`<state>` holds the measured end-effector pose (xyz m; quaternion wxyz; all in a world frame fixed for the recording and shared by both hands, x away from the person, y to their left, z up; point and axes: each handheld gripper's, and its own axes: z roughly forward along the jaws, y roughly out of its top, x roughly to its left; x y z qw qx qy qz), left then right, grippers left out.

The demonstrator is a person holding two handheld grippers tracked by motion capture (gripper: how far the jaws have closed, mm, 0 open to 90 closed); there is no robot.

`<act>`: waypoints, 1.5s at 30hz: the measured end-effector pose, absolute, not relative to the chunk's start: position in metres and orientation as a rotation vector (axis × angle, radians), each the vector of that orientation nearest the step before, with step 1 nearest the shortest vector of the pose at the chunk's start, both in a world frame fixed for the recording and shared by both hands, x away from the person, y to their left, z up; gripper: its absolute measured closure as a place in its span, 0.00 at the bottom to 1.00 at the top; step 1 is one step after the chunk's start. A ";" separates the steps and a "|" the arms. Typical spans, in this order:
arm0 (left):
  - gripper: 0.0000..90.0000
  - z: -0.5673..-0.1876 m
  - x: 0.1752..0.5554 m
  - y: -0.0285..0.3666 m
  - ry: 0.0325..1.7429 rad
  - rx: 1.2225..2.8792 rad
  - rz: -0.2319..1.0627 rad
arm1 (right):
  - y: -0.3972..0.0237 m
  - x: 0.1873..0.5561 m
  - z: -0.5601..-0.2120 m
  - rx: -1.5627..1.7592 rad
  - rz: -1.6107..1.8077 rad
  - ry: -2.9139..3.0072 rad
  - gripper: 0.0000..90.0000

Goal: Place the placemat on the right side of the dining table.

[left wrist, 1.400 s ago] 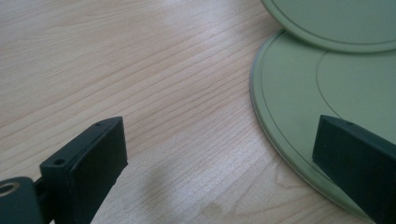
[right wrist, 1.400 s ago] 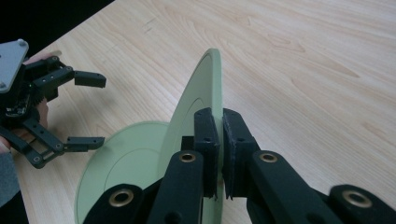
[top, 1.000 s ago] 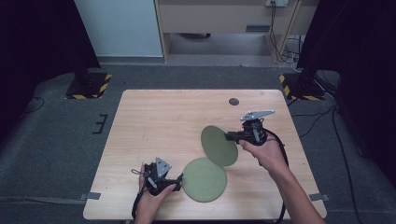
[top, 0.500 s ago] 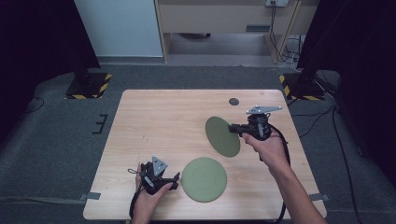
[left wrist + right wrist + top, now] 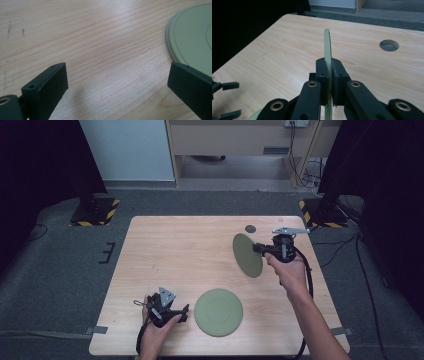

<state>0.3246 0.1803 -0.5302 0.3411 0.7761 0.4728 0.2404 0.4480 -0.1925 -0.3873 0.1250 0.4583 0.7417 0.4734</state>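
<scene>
On the light wooden table point(image 5: 190, 250), the right gripper point(image 5: 261, 248) is clamped on the rim of a pale green plate point(image 5: 247, 255), which it holds lifted and tipped up on edge over the far right part of the tabletop. In the right gripper view the two black jaws press tight on either side of the thin plate point(image 5: 327, 47), whose edge rises straight up between them, and the right gripper point(image 5: 329, 72) points toward the far side of the table. A round cable hole point(image 5: 250, 228) sits in the tabletop just beyond the held plate, also seen as a dark disc point(image 5: 389, 45) in the right gripper view. A second green plate point(image 5: 218, 312) lies flat near the front edge of the table, well apart from the lifted one. The left gripper point(image 5: 184, 312) rests low at the front left, just beside this flat plate, with its jaws spread wide and nothing between them. In the left gripper view bare wood grain shows between the jaws, and the flat plate's rim point(image 5: 192, 37) curves in just past the right-hand jaw.
</scene>
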 end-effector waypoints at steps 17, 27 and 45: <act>0.03 -0.534 0.330 0.195 1.295 2.008 0.591 | -0.208 0.482 -0.375 1.436 1.325 2.055 0.96; 0.03 -0.535 0.334 0.200 1.336 1.993 0.567 | -0.206 0.505 -0.370 1.458 1.287 1.998 0.96; 0.03 -0.536 0.338 0.200 1.375 2.015 0.566 | -0.203 0.528 -0.378 1.481 1.248 1.956 0.96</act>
